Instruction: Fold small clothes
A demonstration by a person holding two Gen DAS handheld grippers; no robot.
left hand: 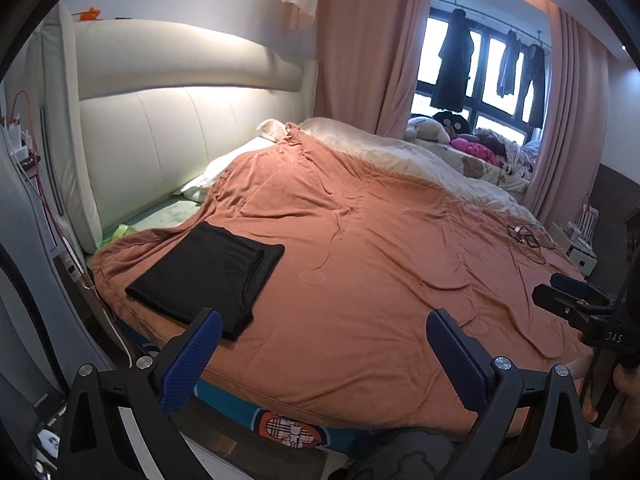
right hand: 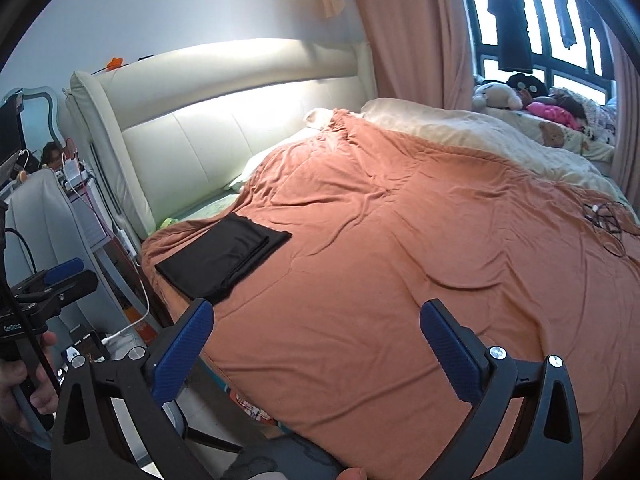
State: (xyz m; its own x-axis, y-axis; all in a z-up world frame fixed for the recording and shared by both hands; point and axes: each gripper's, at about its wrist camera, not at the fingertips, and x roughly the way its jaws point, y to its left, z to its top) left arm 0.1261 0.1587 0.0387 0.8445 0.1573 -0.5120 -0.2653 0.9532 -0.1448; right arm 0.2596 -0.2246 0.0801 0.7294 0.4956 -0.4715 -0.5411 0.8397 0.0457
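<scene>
A black garment (left hand: pixel 204 274) lies folded into a flat rectangle on the orange bedspread (left hand: pixel 360 248), near the bed's front left corner. It also shows in the right wrist view (right hand: pixel 224 258). My left gripper (left hand: pixel 324 344) is open and empty, held above the bed's front edge, just right of the garment. My right gripper (right hand: pixel 316 340) is open and empty, over the bedspread to the right of the garment. The right gripper also shows at the right edge of the left wrist view (left hand: pixel 576 300). The left gripper shows at the left edge of the right wrist view (right hand: pixel 60 280).
A cream padded headboard (left hand: pixel 160 128) stands at the left. A cream blanket (left hand: pixel 420 156) lies along the far side. Tangled cables (left hand: pixel 528 236) lie on the far right of the bedspread. A bedside table with chargers and wires (right hand: pixel 76 176) stands left of the bed. Pink curtains (left hand: pixel 368 40) and a window are behind.
</scene>
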